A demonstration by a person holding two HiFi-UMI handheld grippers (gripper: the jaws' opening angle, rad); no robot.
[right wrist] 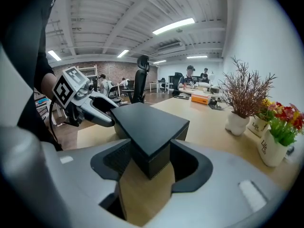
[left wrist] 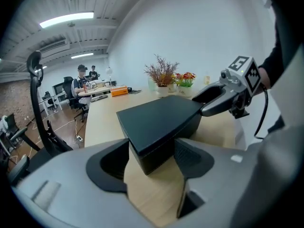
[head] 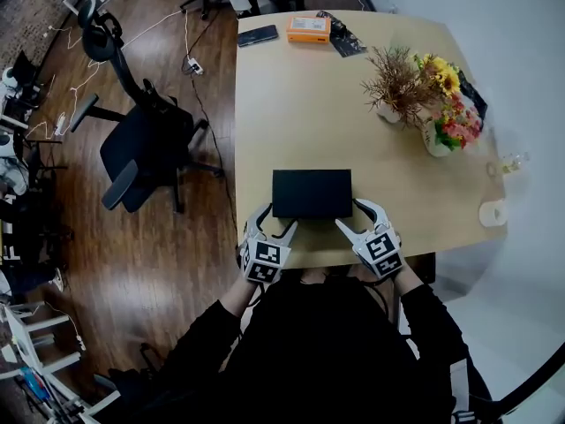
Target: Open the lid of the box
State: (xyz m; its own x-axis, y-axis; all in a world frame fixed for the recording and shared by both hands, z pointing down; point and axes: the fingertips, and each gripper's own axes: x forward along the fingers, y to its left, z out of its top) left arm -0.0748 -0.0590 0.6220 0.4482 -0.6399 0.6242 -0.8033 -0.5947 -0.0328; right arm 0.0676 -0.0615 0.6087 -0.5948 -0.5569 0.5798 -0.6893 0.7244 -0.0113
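A flat black box (head: 312, 193) with its lid down lies on the light wooden table (head: 291, 104), close to the front edge. My left gripper (head: 275, 221) stands at the box's near left corner. In the left gripper view the box (left wrist: 156, 120) pokes that corner between the wide-spread jaws of the left gripper (left wrist: 151, 158). My right gripper (head: 350, 214) is at the near right corner. In the right gripper view the box (right wrist: 147, 122) sits likewise in the open right gripper (right wrist: 149, 163). Each view shows the other gripper at the opposite corner: the right gripper (left wrist: 202, 103) and the left gripper (right wrist: 110, 114).
A dried plant in a white pot (head: 395, 82) and flower vases (head: 450, 113) stand at the table's right. An orange packet (head: 308, 28) and a phone (head: 257, 35) lie at the far end. A black office chair (head: 141, 148) stands left of the table.
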